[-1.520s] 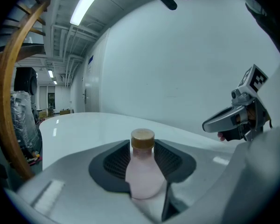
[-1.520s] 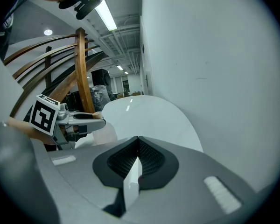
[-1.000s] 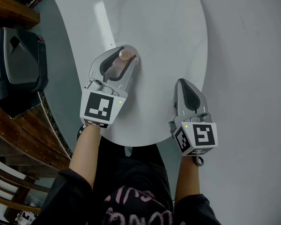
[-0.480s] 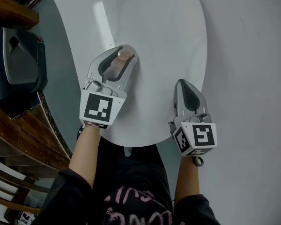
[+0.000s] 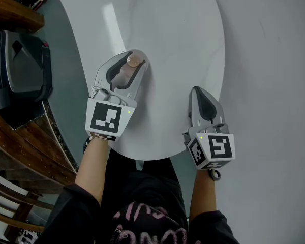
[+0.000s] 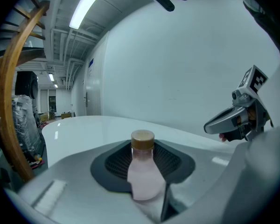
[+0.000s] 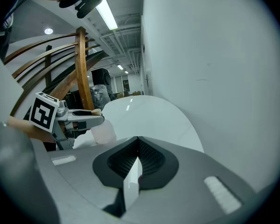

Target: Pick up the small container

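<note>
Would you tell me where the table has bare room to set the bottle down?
The table is bare beyond both grippers and between left gripper, which holds the bottle, and right gripper. Only the near edge is crowded.

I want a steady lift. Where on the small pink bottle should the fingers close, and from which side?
On the wide body of the small pink bottle, below the brown cap: it stands upright and narrows upward. Come level from the person's side, as the left gripper does, one finger per flank.

Glossy white table [image 5: 173,29], frosted pink plastic small container [image 6: 144,174], matt tan cap [image 6: 143,139], varnished wooden rails [image 5: 30,146]
</note>
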`<control>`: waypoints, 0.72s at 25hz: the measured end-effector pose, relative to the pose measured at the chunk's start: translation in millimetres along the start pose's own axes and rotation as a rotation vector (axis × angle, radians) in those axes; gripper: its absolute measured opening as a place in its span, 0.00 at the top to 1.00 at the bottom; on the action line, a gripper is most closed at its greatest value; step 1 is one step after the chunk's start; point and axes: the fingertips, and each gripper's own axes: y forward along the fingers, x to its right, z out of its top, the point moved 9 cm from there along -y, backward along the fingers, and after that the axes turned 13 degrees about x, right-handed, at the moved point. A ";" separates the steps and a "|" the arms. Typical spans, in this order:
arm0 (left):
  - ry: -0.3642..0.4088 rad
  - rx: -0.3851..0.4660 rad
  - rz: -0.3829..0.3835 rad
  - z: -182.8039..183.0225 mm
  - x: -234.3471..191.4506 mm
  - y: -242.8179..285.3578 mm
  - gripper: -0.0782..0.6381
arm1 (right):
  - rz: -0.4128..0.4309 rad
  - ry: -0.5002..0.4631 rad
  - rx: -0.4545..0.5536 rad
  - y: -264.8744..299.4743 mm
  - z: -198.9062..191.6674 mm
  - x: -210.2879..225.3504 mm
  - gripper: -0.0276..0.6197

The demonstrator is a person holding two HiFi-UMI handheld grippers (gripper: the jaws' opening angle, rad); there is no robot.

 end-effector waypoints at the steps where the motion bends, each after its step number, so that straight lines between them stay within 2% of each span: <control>1: 0.000 0.000 0.002 1.4 -1.3 -0.5 0.69 | 0.001 0.000 0.002 0.7 1.3 -0.4 0.93; 18: 0.018 0.014 0.045 41.0 -10.1 -8.3 0.69 | 0.018 -0.009 0.065 5.7 30.0 -2.2 0.93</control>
